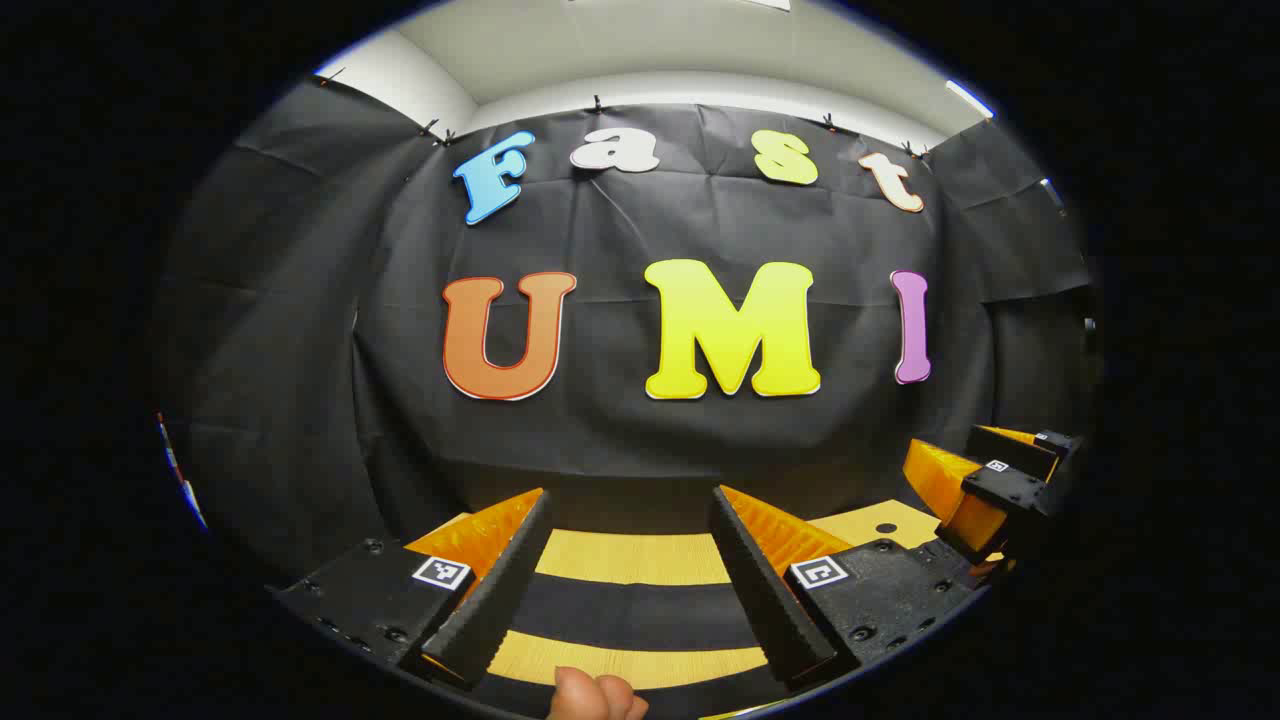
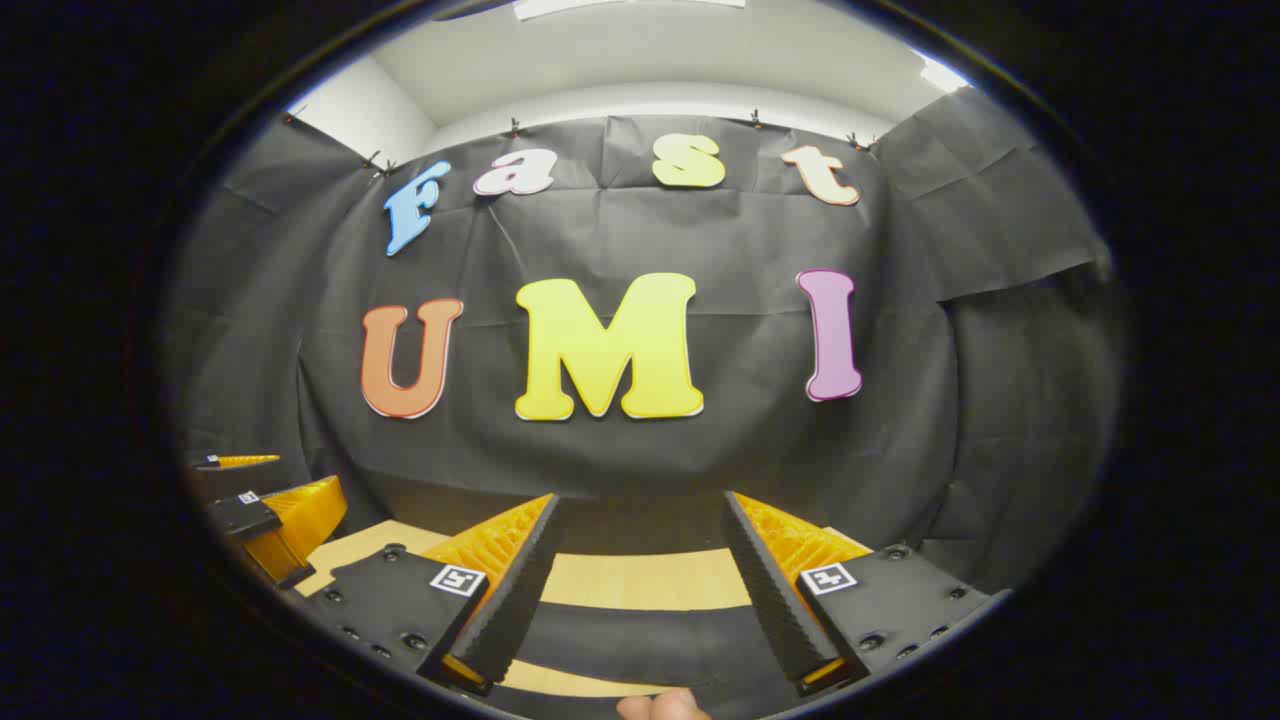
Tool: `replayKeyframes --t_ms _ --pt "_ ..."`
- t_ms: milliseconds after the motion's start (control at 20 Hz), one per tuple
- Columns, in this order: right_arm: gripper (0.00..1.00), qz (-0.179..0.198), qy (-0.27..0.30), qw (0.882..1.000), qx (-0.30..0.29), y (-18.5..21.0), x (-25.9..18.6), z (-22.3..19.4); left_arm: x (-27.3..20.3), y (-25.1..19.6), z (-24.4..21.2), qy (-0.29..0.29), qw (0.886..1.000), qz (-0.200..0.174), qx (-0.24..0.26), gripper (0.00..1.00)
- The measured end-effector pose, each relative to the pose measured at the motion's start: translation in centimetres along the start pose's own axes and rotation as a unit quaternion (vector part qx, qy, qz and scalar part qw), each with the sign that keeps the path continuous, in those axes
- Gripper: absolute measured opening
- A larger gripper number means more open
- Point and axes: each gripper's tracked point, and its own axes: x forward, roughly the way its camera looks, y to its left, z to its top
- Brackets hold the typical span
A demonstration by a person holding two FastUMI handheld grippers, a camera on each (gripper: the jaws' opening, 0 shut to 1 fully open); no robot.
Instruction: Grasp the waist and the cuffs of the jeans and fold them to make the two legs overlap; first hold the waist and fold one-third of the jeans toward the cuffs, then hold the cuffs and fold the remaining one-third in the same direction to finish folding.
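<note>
Black cloth hangs as the wall (image 1: 640, 440) ahead of both cameras, and pale wood shows as the table (image 1: 630, 558) below it, crossed by a dark band (image 1: 630, 610); whether that band is the jeans or a mat cannot be told, so where the jeans lie cannot be told either.

The left gripper (image 1: 630, 575) is held level, its jaws wide apart with nothing between them; a fingertip (image 1: 597, 695) pokes in at the bottom edge of the left gripper view. The right gripper (image 2: 640, 585) is likewise level and spread wide, holding nothing; a fingertip (image 2: 662, 706) shows at the bottom edge there too. In the left gripper view the right gripper sits off to the right, near; in the right gripper view the left gripper sits off to the left; the two are side by side, both aimed at the wall rather than down at the table.

As a judgement, the task looks unstarted: no waist or cuff is gripped, no fold is seen; the leg overlap and both thirds appear still to do. The jeans probably lie below the cameras' aim, so both grippers would need to tip down.
</note>
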Motion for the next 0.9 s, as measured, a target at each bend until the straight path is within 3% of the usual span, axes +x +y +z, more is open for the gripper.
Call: replayKeyframes --t_ms 900 --pt "0.96 0.015 -0.001 1.0 -0.012 1.2 -0.4 -0.1 -0.3 1.8 0.2 -0.005 1.0 0.02 0.003 1.0"
